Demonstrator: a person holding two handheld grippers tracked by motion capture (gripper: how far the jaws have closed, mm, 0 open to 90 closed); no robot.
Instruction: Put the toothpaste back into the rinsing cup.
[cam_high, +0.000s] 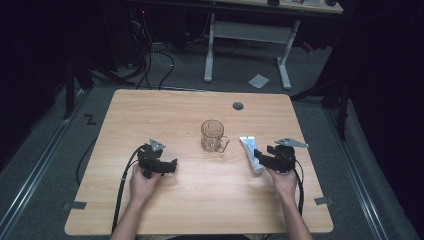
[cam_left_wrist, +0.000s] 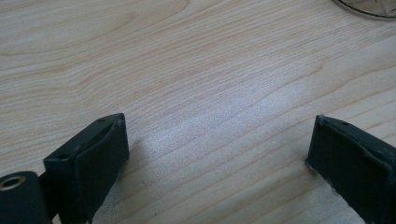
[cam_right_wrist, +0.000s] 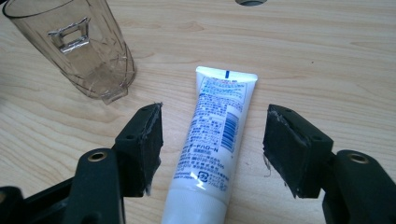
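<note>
Straddling the toothpaste tube (cam_right_wrist: 210, 140), flat on the table (cam_high: 200, 200) right of the mug (cam_high: 213, 135), the right gripper (cam_right_wrist: 212, 140) is spread wide. Centre, then squeeze mid-body. Left gripper (cam_left_wrist: 217, 154) idle, also spread.

A lab-like room: grey carpet, floor rails (cam_high: 30, 175), tangled cables (cam_high: 150, 55), a white-legged desk (cam_high: 247, 32) beyond the wooden table (cam_high: 165, 105).
</note>
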